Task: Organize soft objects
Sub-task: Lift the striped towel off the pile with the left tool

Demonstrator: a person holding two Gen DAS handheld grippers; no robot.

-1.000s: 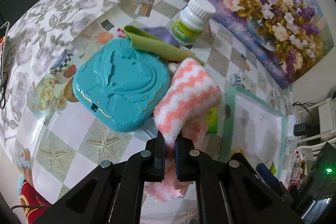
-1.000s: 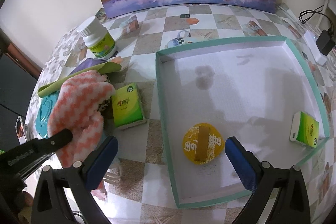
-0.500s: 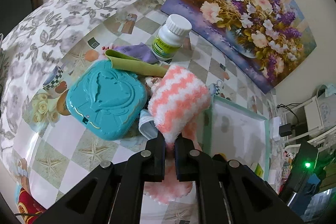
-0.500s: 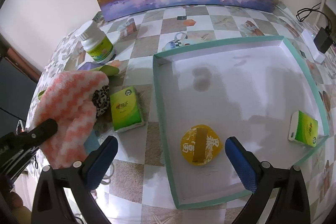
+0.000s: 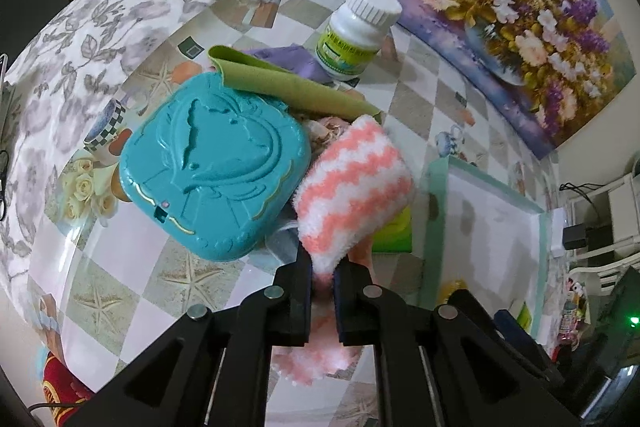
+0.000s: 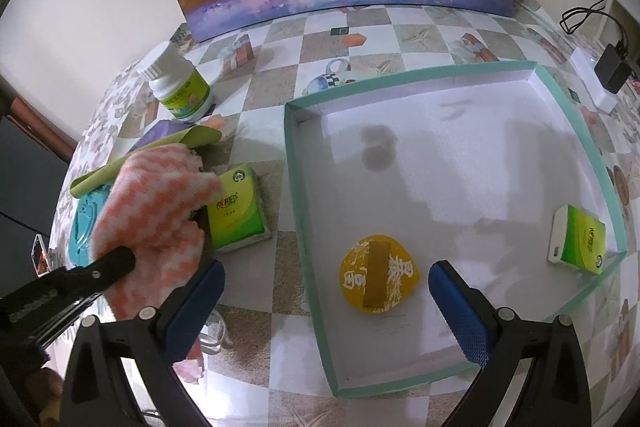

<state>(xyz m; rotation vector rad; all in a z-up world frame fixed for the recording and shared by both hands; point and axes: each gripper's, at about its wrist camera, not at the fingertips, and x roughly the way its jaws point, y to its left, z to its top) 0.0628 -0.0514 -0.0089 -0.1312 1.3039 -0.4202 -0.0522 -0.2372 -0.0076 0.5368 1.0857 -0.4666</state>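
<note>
The left gripper (image 5: 323, 277) is clamped on a pink-and-white fuzzy cloth (image 5: 352, 183), its jaws just easing apart with the cloth between them. The cloth hangs above the table at 3 o'clock of the teal plastic case (image 5: 216, 167), at 9 o'clock of the tray (image 6: 304, 227). The right gripper (image 6: 326, 295) stands wide apart, empty, over the tray's near edge by a yellow pouch (image 6: 378, 273).

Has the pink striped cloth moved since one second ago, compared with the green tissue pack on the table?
Yes. In the right wrist view the cloth has shifted right and now overlaps the tissue pack.
</note>
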